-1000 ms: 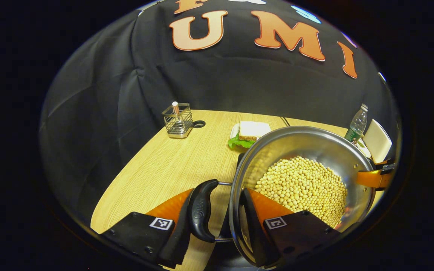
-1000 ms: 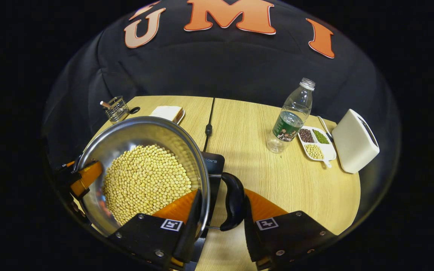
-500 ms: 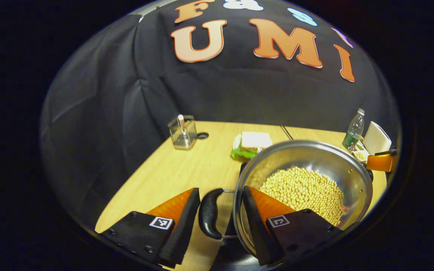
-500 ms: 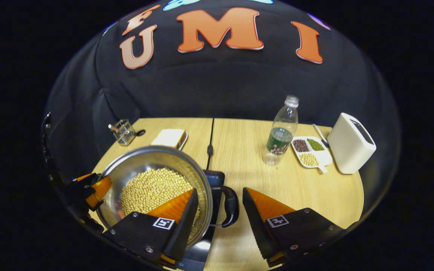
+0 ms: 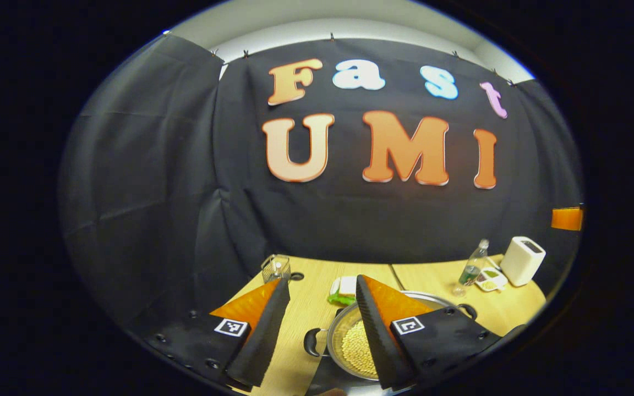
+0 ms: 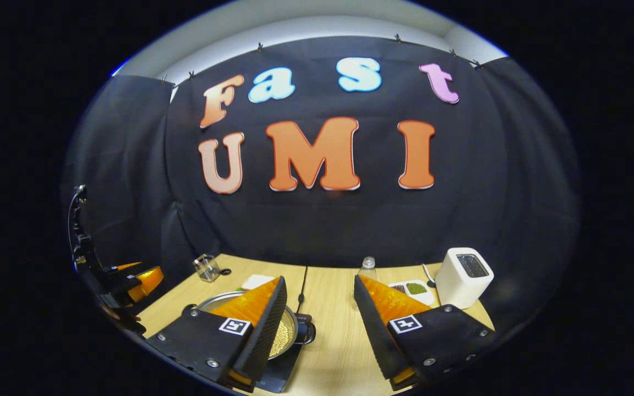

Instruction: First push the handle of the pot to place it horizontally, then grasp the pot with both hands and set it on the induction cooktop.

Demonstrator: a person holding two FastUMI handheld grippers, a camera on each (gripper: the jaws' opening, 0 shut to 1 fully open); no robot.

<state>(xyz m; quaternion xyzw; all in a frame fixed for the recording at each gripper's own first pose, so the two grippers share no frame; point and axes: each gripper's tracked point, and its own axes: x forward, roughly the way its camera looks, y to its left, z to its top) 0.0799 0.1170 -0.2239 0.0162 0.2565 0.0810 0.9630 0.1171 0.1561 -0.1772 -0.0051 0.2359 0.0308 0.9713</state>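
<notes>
left claw (image 5: 320, 316) wide, empty | right claw (image 6: 317, 316) wide, empty | pot (image 6: 287, 334) below on cooktop (image 6: 284, 367), apparently placed

Open air is lying above the tabletop (image 6: 339, 352). The pot (image 5: 350, 344) is occupying the near left. A bottle (image 6: 368, 265), a toaster (image 6: 463, 278), a bean dish (image 6: 413, 290), a sandwich (image 5: 344, 289) and a wire holder (image 5: 276, 268) are crowding the far edge.

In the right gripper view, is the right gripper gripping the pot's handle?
No, the right gripper is open, its fingers apart above the table, clear of the pot.
</notes>
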